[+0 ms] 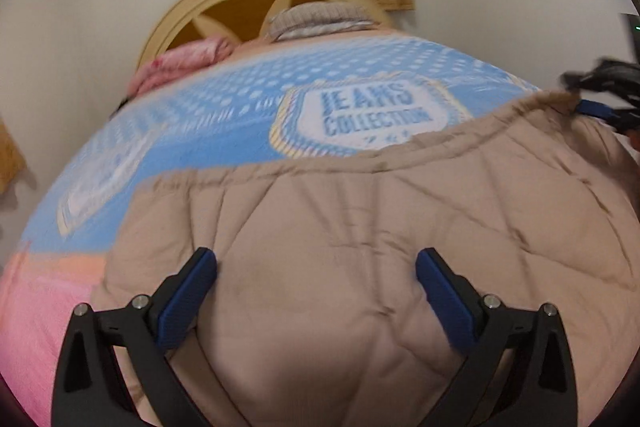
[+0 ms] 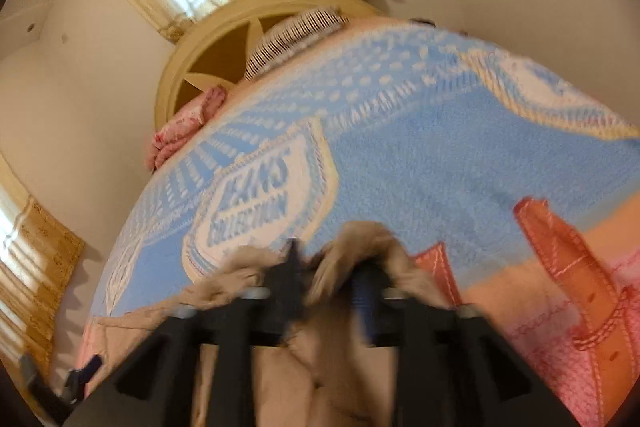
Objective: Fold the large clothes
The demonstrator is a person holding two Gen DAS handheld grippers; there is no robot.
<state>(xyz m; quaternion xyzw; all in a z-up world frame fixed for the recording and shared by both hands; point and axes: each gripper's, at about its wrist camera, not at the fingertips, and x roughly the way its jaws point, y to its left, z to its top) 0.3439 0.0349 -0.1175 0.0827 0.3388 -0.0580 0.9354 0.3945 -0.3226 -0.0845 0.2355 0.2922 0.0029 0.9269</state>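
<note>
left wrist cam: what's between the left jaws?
Only the beige quilted jacket lying on the blue printed blanket. In the left wrist view the left gripper stands wide open above it, blue pads clear of the fabric.

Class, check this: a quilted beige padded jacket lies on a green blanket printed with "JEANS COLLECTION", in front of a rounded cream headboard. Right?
Not quite: the blanket is light blue, not green, as the left wrist view shows. The quilted beige padded jacket and rounded cream headboard are right.

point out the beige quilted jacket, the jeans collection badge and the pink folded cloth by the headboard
beige quilted jacket (image 1: 360, 227), left wrist view, quilted middle
jeans collection badge (image 1: 372, 115), left wrist view, lettering
pink folded cloth (image 2: 180, 131), right wrist view, top fold
</note>
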